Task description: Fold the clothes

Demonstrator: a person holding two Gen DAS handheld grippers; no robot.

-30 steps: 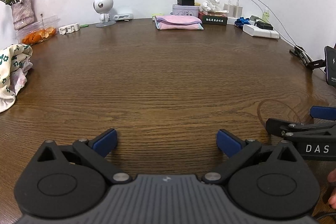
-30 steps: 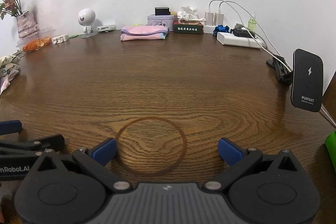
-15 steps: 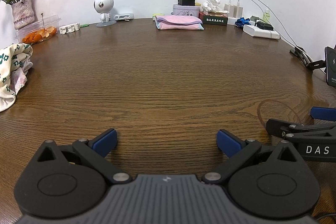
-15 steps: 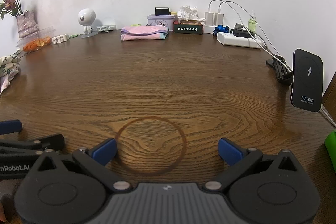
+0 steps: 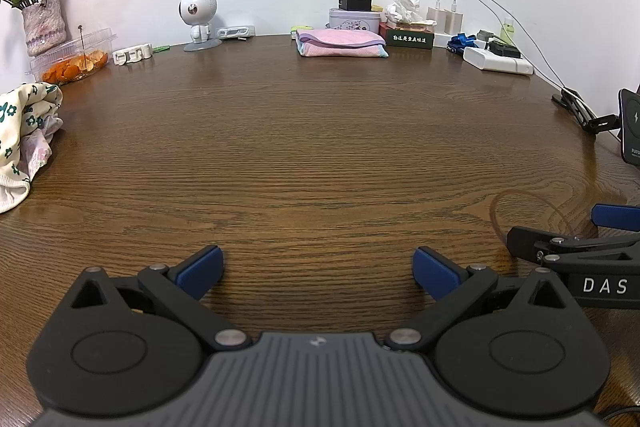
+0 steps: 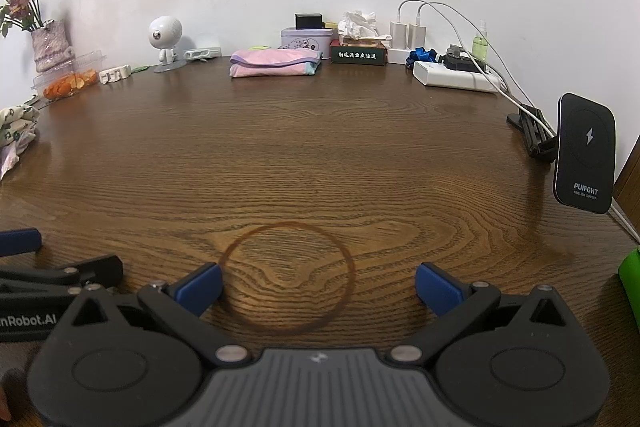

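Clothes: an unfolded floral pile (image 5: 18, 131) is seen at the left edge of the left wrist view, on the table (image 5: 320, 147); a folded pink stack (image 5: 340, 43) sits at top centre, against the back clutter. The left gripper (image 5: 318, 263) is held low over bare wood at bottom centre, jaws spread wide, nothing held. Part of the right gripper (image 5: 576, 251) is seen at lower right, just beside it. Against the frames from a second and half a second ago, almost nothing has been changed here: same pose, same gap, pile untouched. Only a fingertip seen at the lower right edge a second ago is no longer in frame.

Right wrist view: the floral pile (image 6: 16, 131) is cut by the left edge, mid-height; the pink stack (image 6: 276, 63) is at top centre. The right gripper (image 6: 318, 283) is parked over a ring stain (image 6: 288, 277) at lower centre, jaws wide apart, empty. A charger (image 6: 584, 153) stands at the right edge. No shift is noted from the earlier frames.

Judgement: one garment looks done, the next fold has not been started. The floral pile must be reached first, well off to the left, so the left gripper is the likelier one to be sent.
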